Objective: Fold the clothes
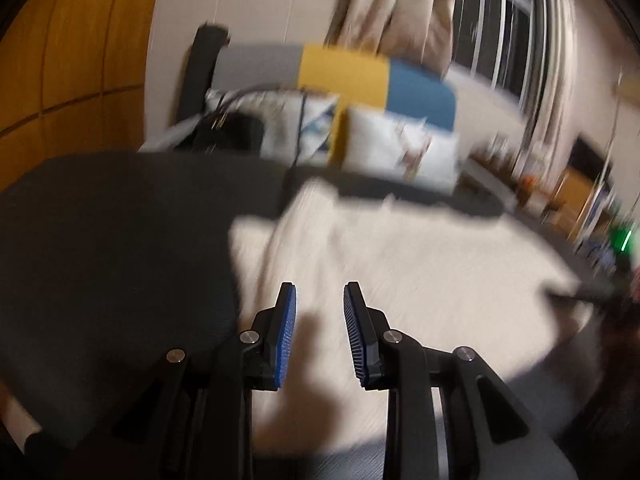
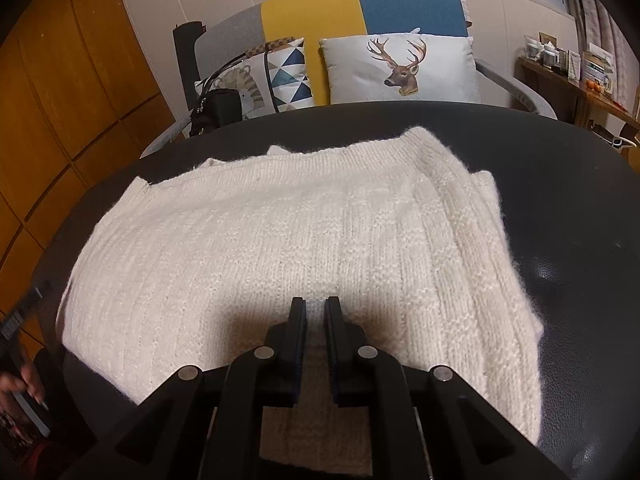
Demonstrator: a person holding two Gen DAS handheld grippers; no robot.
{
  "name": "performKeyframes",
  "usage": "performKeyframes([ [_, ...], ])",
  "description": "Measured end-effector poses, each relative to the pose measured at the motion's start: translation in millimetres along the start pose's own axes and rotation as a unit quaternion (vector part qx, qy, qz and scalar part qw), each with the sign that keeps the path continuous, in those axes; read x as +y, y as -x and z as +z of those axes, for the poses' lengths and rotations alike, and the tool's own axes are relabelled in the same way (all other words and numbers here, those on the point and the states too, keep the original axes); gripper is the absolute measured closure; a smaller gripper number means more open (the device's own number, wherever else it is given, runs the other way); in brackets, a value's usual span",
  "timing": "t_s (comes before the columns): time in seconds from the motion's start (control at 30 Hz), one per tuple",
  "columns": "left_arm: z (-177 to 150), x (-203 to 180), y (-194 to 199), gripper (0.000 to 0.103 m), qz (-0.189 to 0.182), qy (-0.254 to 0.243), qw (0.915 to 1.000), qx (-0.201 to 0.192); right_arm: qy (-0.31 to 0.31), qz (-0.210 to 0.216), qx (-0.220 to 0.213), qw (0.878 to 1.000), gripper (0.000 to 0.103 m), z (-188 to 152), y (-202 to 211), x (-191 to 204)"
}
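A cream knit sweater (image 2: 280, 232) lies folded and flat on a dark round table (image 2: 560, 184). In the right wrist view my right gripper (image 2: 315, 302) sits low over the sweater's near edge. Its jaws are almost together, with pale knit filling the narrow slot between the pads. The left wrist view is motion-blurred. There my left gripper (image 1: 319, 288) hovers open over the sweater (image 1: 400, 264) near its left side, with nothing between the blue pads (image 1: 289, 320). A dark shape at the right edge may be the right gripper (image 1: 596, 294).
Behind the table stands a grey, yellow and blue sofa (image 2: 360, 4) with a deer cushion (image 2: 400, 66) and a triangle-pattern cushion (image 2: 288, 72). A black bag (image 2: 218, 110) sits at its left. Wooden panels (image 2: 60, 80) line the left; a cluttered shelf (image 2: 580, 68) is at right.
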State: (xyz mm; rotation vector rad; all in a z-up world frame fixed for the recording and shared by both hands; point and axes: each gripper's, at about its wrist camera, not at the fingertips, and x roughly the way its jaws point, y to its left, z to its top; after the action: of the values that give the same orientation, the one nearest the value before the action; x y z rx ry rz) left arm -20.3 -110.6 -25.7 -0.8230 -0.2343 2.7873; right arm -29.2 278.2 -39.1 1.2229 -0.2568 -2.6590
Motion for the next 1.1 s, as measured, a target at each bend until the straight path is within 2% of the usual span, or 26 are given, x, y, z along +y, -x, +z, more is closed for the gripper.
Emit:
performKeyframes([
  [0.07,17.4,-6.7,-23.3,0.075,-0.003,0.007,0.9999,0.015,-0.004,0.002,-0.001,1.0,0.094,-0.5,0.1,-0.6],
  [0.23,26.7,-0.5,-104.4,0.075,0.043,0.005,0.9921,0.118,-0.005,0.0,0.001,1.0,0.094,-0.9,1.1,0.2],
  [0.37,16.1,19.7,-106.0,0.075,0.07,0.021,0.9911,0.112,-0.01,0.005,-0.001,1.0,0.094,-1.7,0.4,-1.5],
  [0.47,13.0,20.9,-99.8,0.075,0.061,0.012,0.9919,0.111,-0.012,0.006,-0.004,1.0,0.094,-1.9,-1.2,-2.8],
  [0.57,15.1,24.8,-89.4,0.074,0.035,0.035,0.9929,0.108,-0.013,0.007,-0.006,1.0,0.094,-1.4,-1.2,-4.3],
  [0.63,16.9,29.8,-81.5,0.067,0.016,0.057,0.9928,0.105,-0.018,0.011,-0.007,1.0,0.094,-1.5,-0.8,-6.8],
  [0.7,17.8,37.0,-69.3,0.044,0.004,0.085,0.9923,0.091,-0.023,0.016,-0.009,1.0,0.094,-1.6,-0.4,-9.4],
  [0.8,17.6,52.9,-48.5,0.029,0.007,0.125,0.9904,0.059,-0.03,0.022,-0.011,0.999,0.094,-1.8,0.2,-13.3],
  [0.9,18.1,74.3,-38.7,0.022,0.035,0.155,0.9856,0.058,-0.028,0.023,-0.019,0.999,0.094,-3.6,1.1,-13.2],
  [1.0,16.4,86.4,-42.9,0.022,0.063,0.158,0.9816,0.087,-0.031,0.026,-0.03,0.999,0.094,-5.8,3.0,-13.3],
  [1.07,14.6,91.2,-45.6,0.022,0.061,0.163,0.9789,0.107,-0.04,0.043,-0.037,0.998,0.088,-6.5,7.4,-16.2],
  [1.1,14.1,92.6,-47.1,0.022,0.051,0.166,0.9779,0.117,-0.042,0.056,-0.038,0.997,0.078,-5.6,10.5,-17.5],
])
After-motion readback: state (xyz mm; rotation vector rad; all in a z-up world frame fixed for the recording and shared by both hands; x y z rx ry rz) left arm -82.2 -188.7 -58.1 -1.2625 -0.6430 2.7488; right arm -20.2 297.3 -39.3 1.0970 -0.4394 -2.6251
